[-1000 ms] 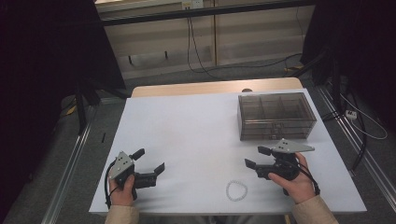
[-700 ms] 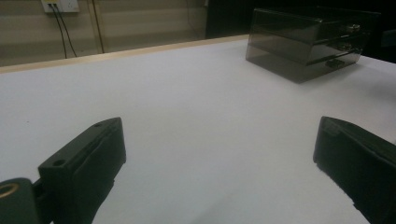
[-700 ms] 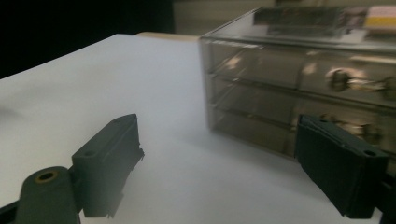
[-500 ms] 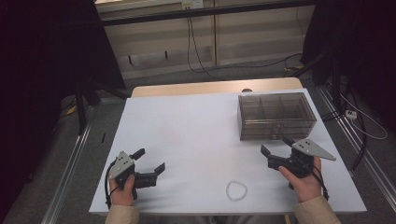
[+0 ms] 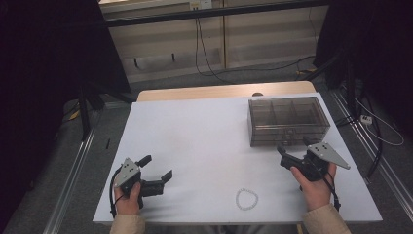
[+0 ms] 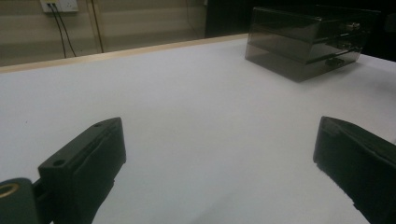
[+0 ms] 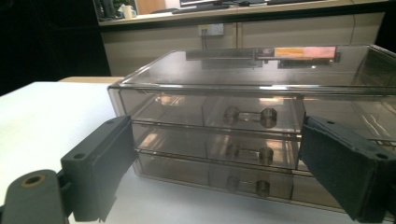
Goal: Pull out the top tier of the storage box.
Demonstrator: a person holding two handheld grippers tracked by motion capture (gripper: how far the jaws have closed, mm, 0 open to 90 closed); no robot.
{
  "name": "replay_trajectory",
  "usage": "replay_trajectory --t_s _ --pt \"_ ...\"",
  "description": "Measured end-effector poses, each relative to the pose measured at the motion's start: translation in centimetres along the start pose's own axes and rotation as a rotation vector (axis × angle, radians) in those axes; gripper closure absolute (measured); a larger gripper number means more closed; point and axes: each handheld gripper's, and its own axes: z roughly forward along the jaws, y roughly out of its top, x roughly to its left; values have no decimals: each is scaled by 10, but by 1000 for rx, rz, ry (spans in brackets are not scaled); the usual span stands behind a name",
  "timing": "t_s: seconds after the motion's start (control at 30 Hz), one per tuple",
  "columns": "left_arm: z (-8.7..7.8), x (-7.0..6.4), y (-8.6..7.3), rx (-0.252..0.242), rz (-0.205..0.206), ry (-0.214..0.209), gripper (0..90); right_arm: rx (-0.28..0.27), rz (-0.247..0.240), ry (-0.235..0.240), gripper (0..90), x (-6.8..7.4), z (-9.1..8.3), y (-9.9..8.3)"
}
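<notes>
A smoked, see-through drawer box (image 5: 288, 121) is seen at about 2 o'clock on the white counter (image 5: 204, 146), its long axis running from 9 to 3 o'clock and parallel to the counter's far edge. Its drawer fronts are turned toward 6 o'clock — toward the person — and in the right gripper view three stacked drawers (image 7: 219, 144) are shown, each with a small bar handle, all pushed in flush.

The right gripper (image 5: 295, 152) is held just in front of the box at about 4 o'clock, jaws spread wide, empty, and pointed at the drawer fronts; it is near them but not touching. The left gripper (image 5: 157, 167) is held at about 8 o'clock, well apart from the box, jaws likewise wide and empty, aimed toward 2 o'clock so that the box (image 6: 308, 39) is caught at the far right of its own view.

A small white bead bracelet (image 5: 246, 198) lies flat near the front edge at 6 o'clock, between the two hands. The box sits close to the right edge of the counter; broad open surface is left from the centre out to 10 o'clock — nothing stands there.
</notes>
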Motion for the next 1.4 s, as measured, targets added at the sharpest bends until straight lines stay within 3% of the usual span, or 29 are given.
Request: replay_trajectory --t_s 0.33,0.63,1.03,1.4 --pt "1 0 0 5 4 0 26 -3 -16 -92 139 -4 13 -3" --pt "2 -1 0 9 5 -2 26 -15 -41 -130 147 -4 19 -4" --pt "3 -2 -1 18 15 -1 26 -9 -46 -140 274 -5 21 -5" --pt "4 -2 -1 17 17 -5 26 -5 -56 -150 309 -5 22 -5"
